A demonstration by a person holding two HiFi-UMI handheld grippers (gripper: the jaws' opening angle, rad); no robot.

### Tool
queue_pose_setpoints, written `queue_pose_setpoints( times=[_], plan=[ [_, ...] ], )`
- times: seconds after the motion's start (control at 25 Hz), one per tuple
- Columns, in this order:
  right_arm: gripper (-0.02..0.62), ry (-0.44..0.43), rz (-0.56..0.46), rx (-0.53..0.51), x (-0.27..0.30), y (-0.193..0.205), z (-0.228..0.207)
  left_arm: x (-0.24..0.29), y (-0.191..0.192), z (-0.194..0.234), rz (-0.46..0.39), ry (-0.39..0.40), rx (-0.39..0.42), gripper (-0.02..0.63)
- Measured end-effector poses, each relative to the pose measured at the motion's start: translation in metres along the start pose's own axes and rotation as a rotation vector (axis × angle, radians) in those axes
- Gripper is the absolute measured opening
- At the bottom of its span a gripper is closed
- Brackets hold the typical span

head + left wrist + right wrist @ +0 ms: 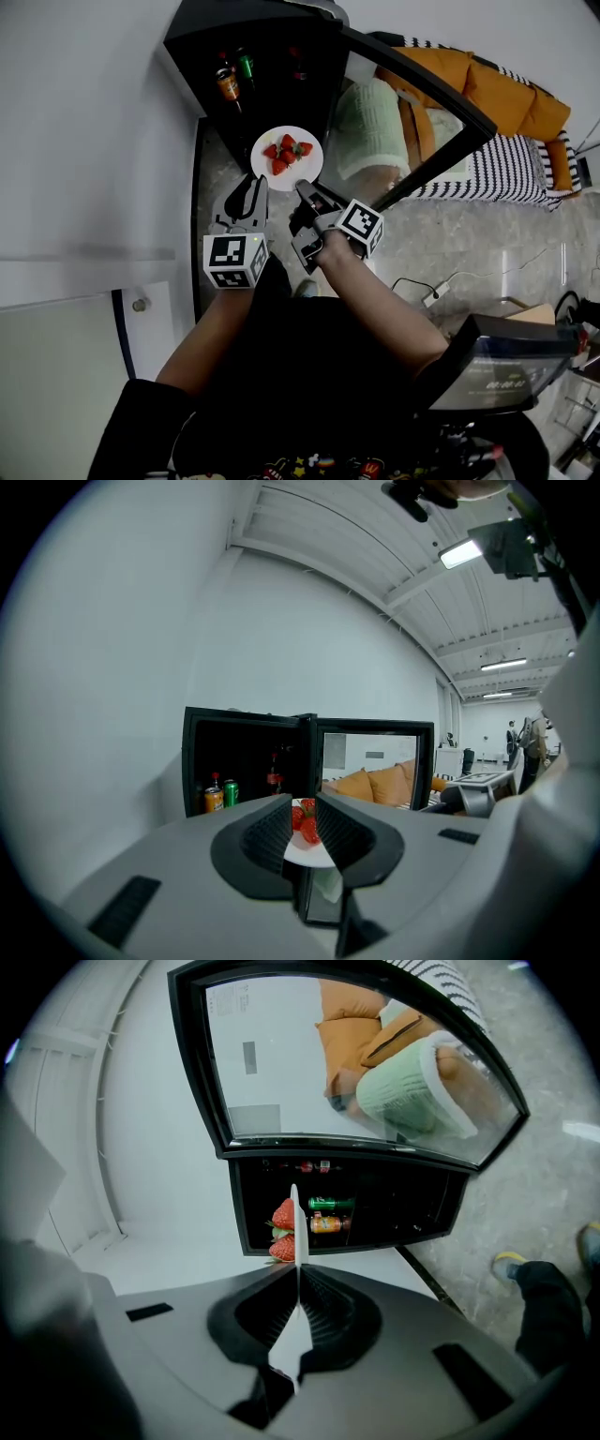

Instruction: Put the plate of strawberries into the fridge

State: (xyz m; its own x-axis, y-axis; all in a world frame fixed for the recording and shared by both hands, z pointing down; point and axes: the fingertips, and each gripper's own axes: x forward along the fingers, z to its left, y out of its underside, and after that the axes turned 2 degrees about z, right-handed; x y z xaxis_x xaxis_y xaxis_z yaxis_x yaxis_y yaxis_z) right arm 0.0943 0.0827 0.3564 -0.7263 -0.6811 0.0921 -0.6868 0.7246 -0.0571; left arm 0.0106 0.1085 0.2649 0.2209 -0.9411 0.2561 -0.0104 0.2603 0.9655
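Observation:
A white plate (pixel 302 169) carrying several red strawberries (pixel 285 153) hangs in front of the open black fridge (pixel 272 84). My right gripper (pixel 306 190) is shut on the plate's near rim. In the right gripper view the plate (pixel 294 1227) stands edge-on between the pads, with the strawberries (pixel 283 1230) to its left. My left gripper (pixel 254 185) sits beside the plate's left rim with its jaws a little apart and nothing between them. In the left gripper view the plate (pixel 314 852) and its strawberries (pixel 307 823) show through that gap.
The fridge's glass door (pixel 412 94) swings open to the right. An orange can (pixel 228 85) and a green can (pixel 246 66) stand inside on the left. An orange sofa (pixel 487 89) is behind the door. A white wall (pixel 84 141) runs along the left, and a cable (pixel 469 277) lies on the floor.

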Motion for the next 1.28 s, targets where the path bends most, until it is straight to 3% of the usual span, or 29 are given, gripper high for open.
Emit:
queue_pose_setpoints(
  times=[0.72,1.28],
  plan=[
    [0.015,0.058,-0.058,0.024,0.1,-0.034,-0.012,0.086,-0.005,0.084,0.046,0.041,-0.015,0.066],
    [0.015,0.117,-0.162,0.047,0.197,-0.055,-0.039,0.175,0.002,0.163,0.086,0.167,-0.014,0.065]
  ],
)
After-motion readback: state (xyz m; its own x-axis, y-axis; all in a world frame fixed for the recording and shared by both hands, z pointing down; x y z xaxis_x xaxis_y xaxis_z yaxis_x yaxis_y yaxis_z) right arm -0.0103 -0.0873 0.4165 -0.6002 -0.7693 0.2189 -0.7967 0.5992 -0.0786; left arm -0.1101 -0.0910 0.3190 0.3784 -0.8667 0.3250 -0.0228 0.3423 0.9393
